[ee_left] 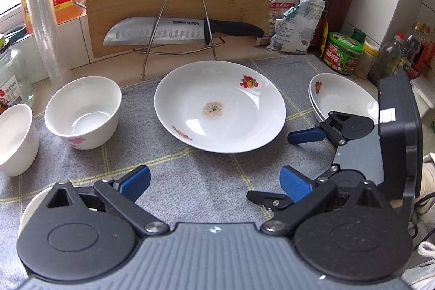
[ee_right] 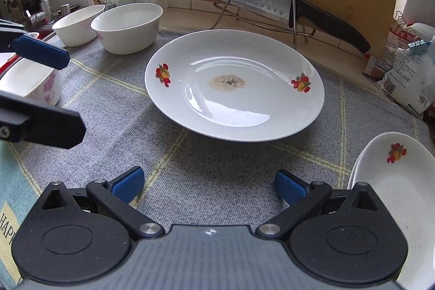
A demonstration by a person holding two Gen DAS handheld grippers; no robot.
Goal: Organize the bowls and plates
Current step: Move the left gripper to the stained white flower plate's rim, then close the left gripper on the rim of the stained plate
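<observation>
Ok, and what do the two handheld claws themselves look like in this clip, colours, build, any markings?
Both match: the left claw and right claw each have a grey ribbed body with a small white mark at its front edge, black linkage arms on round black housings joined by silver bolts, and blue ribbed finger pads. Seen from the left wrist camera, the right unit carries a dark boxy block with a white sticker.

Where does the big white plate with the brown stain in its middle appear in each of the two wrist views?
Left wrist: the big plate lies at the picture's centre, beyond the open left gripper.
Right wrist: the same plate lies at centre, a little above the middle, beyond the open right gripper.
Shared landmark: the knife on the wire rack, directly behind the plate.
</observation>
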